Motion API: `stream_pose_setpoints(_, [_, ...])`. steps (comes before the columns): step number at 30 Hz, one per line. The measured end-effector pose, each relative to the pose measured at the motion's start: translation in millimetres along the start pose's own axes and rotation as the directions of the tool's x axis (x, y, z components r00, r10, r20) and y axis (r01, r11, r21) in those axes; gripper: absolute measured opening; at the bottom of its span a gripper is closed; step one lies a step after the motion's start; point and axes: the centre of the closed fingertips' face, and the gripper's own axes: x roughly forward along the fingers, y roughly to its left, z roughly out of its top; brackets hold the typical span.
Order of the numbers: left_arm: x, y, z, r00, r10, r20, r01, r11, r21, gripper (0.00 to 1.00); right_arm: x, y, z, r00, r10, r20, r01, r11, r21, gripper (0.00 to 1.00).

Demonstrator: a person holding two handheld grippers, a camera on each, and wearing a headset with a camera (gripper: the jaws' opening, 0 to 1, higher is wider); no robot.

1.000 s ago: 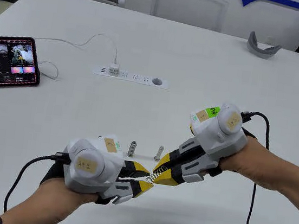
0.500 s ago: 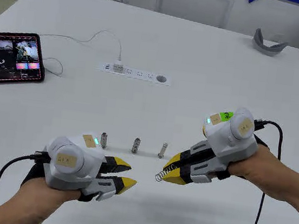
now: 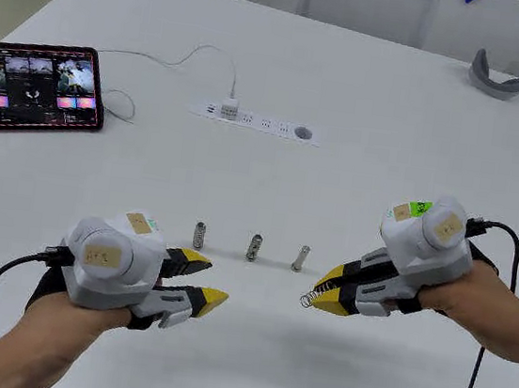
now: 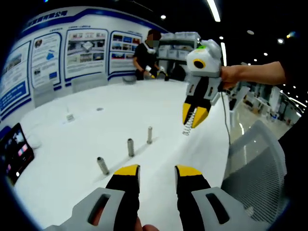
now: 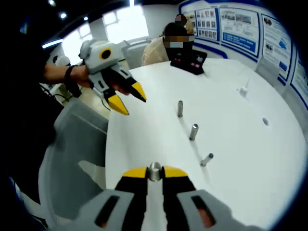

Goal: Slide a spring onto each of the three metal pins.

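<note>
Your right tongs are pressed together on a spring, which sticks out past the yellow tips and hangs clear of the desk. In the right gripper view its round end sits pinched between the two jaws. Just beyond it stands the right-hand pin, which looks smooth and bare and leans a little. The middle pin and the left-hand pin stand in the same row and look ribbed, as if each already wears a coil, though they are too small to be sure. Your left tongs are apart and hold nothing, low over the desk in front of the left-hand pin.

By that reading you are on the last spring, carrying it in to the right-hand pin. Next, turn the spring so its open end faces down along the pin, centre it over the tip, and lower it on. Because the pin leans, match its angle, or steady it with your free left tongs.

Farther back lie a white power strip and a lit tablet.
</note>
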Motion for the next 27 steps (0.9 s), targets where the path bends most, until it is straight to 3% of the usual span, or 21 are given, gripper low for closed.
stream_pose_setpoints(18, [-24.6,33.2,-16.6,0.9916,0.129,0.01,-0.127,0.987,-0.093,0.46,-0.9,-50.1,-6.1,0.9951,-0.088,-0.046,0.09,0.995,0.044,0.12])
stream_pose_setpoints(27, [-31.5,42.1,-24.1,0.9863,0.165,-0.015,-0.165,0.981,-0.101,0.55,-5.1,-70.1,-12.5,0.9907,-0.123,-0.057,0.127,0.99,0.06,0.12])
